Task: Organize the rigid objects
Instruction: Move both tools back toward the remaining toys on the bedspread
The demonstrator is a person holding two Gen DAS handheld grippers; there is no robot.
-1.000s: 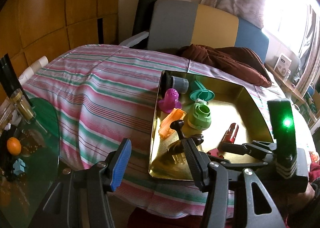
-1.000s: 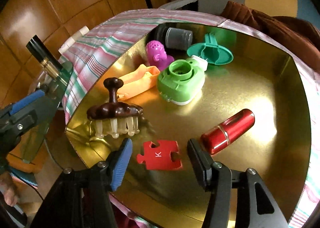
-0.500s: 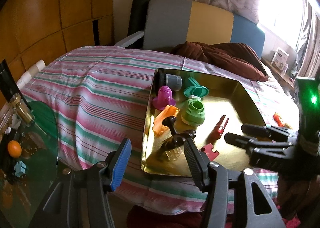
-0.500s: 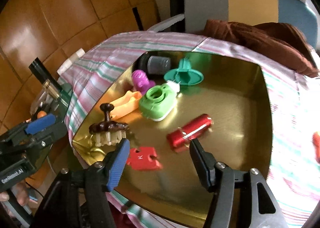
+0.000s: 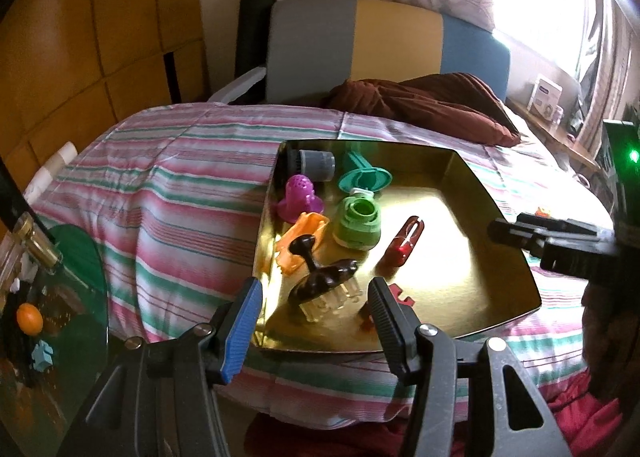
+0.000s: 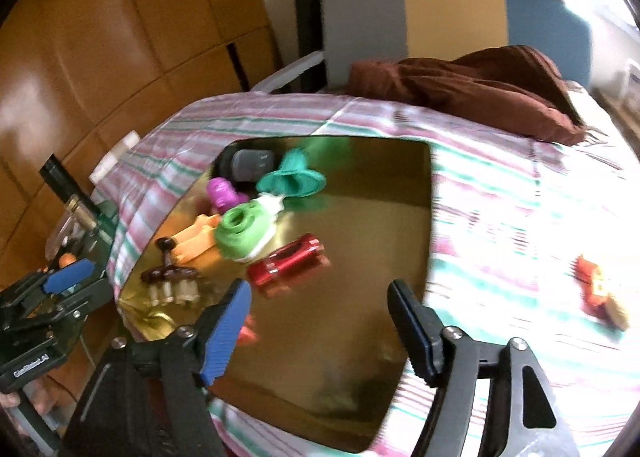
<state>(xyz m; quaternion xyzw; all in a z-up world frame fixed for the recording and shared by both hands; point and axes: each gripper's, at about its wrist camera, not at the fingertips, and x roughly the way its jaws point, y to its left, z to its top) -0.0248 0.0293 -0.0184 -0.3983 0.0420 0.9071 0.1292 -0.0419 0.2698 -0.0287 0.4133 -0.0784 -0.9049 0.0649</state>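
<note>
Now between picks: both tongs, left tongs (image 5: pixel 314 309) and right tongs (image 6: pixel 318 317), released and empty above the gold metal tray (image 6: pixel 416 217) on the striped bed. Next likely the blurry small red-yellow toy (image 6: pixel 600 293) on the bedspread, right of the tray.

Left claw (image 5: pixel 314 317) and right claw (image 6: pixel 320 321) (both empty) agape

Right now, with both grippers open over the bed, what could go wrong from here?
1. The gold metal tray sits on a soft striped bedspread near the bed's front edge; pressing down could tip it.
2. The right gripper view is motion-blurred, so reaching for the small red-and-yellow object on the cover may miss.
3. The left gripper hangs near the brown knobbed massager with clear prongs; closing could knock it into the red puzzle piece.
</note>
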